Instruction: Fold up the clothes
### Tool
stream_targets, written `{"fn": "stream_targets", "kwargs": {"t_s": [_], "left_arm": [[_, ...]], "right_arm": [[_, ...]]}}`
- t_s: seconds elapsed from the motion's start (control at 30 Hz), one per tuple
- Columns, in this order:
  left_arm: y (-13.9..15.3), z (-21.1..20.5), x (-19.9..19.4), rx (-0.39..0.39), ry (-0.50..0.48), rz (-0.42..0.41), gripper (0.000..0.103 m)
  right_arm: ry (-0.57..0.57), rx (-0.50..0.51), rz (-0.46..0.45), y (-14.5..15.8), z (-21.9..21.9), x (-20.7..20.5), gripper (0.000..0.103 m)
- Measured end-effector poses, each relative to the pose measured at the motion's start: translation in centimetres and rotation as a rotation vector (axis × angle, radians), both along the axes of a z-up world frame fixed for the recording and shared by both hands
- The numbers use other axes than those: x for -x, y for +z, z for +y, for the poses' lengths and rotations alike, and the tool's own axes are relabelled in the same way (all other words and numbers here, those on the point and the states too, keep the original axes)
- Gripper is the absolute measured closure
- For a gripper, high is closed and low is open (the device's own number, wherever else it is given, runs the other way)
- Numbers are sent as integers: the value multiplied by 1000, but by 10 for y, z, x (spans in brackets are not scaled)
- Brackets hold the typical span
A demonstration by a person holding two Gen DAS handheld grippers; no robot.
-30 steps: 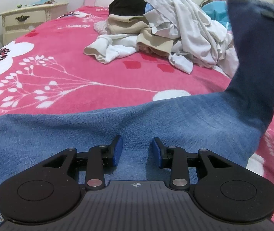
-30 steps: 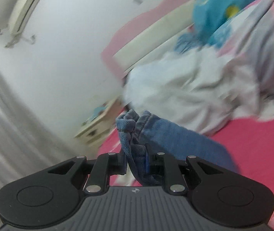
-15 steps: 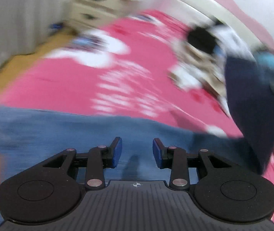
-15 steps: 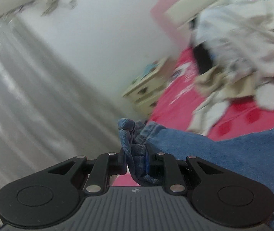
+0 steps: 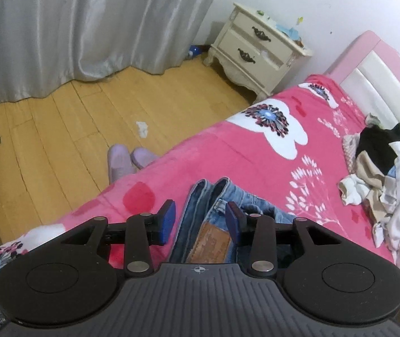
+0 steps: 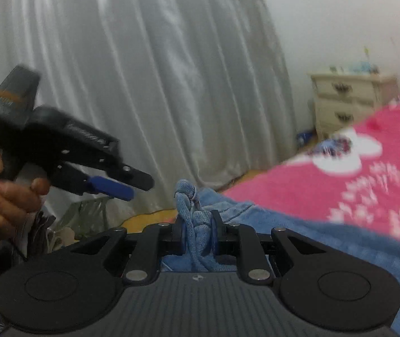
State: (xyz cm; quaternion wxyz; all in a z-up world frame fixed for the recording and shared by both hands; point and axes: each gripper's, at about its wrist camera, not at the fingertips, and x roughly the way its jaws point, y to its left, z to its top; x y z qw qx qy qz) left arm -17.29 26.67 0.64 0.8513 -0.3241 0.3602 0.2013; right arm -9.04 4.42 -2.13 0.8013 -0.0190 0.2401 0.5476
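Blue jeans (image 5: 214, 219) lie on the pink bed (image 5: 256, 154); the waistband with its brown leather patch (image 5: 209, 243) shows in the left wrist view. My left gripper (image 5: 200, 220) hovers open just above that waistband, nothing between its blue pads. In the right wrist view my right gripper (image 6: 198, 234) is shut on a bunched fold of the jeans (image 6: 197, 219), and the denim stretches off to the right (image 6: 326, 241). The left gripper (image 6: 110, 186) shows there too, at the left, held by a hand (image 6: 6, 196).
A heap of unfolded clothes (image 5: 382, 174) sits toward the headboard. A cream nightstand (image 5: 259, 53) stands by the wall, grey curtains (image 5: 73, 22) behind. Purple slippers (image 5: 128, 160) and a scrap of tissue (image 5: 142, 127) lie on the wooden floor beside the bed.
Both grippers swung left toward the curtain side. The right one carried the jeans' end over with it; the left one stayed open and now looks down on the waistband.
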Motion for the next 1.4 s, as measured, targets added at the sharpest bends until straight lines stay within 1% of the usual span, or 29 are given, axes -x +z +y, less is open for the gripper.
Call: {"fn": "stream_targets", "kwargs": {"t_s": [0.1, 0.17, 0.23, 0.27, 0.33, 0.37, 0.4, 0.43, 0.5, 0.57, 0.67, 0.77, 0.87, 0.93, 1.07, 1.13, 1.23, 1.27, 1.37, 1.4], "left_arm": [[-1, 2, -1, 0, -8, -5, 64], [-3, 2, -3, -4, -17, 0, 64], [-8, 1, -6, 1, -34, 13, 64], [-10, 0, -7, 2, -49, 18, 64], [-12, -6, -8, 0, -89, 27, 64], [-13, -8, -8, 0, -112, 31, 64], [-13, -10, -9, 0, -137, 34, 64], [-14, -12, -10, 0, -160, 36, 64], [-16, -16, -12, -3, -199, 38, 64], [-19, -19, -12, -16, -228, 41, 64], [-23, -21, -13, -21, -242, 52, 64], [-25, -22, -14, 5, -262, 39, 65], [-25, -27, -21, 24, -326, 33, 65], [-28, -32, -27, 9, -359, 49, 65], [-36, -39, -41, -39, -382, 93, 64], [-39, -44, -47, -78, -407, 102, 63], [-42, -53, -57, -150, -452, 139, 60], [-42, -55, -58, -165, -464, 146, 60], [-41, -58, -54, -173, -490, 145, 59], [-41, -58, -53, -168, -490, 142, 58]], "right_arm": [[38, -3, -127, 7, 9, 15, 87], [90, 39, -153, -8, 18, 24, 89], [143, 81, -179, -22, 27, 32, 88], [163, 120, -169, -31, 31, 36, 87], [199, 152, -151, -40, 31, 46, 80], [223, 143, -121, -37, 28, 48, 72], [247, 134, -92, -33, 25, 49, 60], [271, 125, -63, -30, 22, 50, 57], [313, 88, 57, -22, 8, 38, 51], [354, 50, 176, -13, -7, 26, 50], [285, 81, 143, -10, -16, 18, 50], [215, 112, 111, -7, -25, 10, 50], [145, 142, 78, -3, -35, 1, 50], [146, 132, 116, -7, -38, 1, 50], [166, 133, 109, -7, -37, 1, 50], [176, 134, 106, -8, -37, 0, 50], [191, 135, 101, -8, -36, 0, 49], [196, 135, 99, -8, -35, -1, 51], [210, 136, 94, -9, -35, -1, 52], [188, 112, 115, -7, -38, -16, 52]]}}
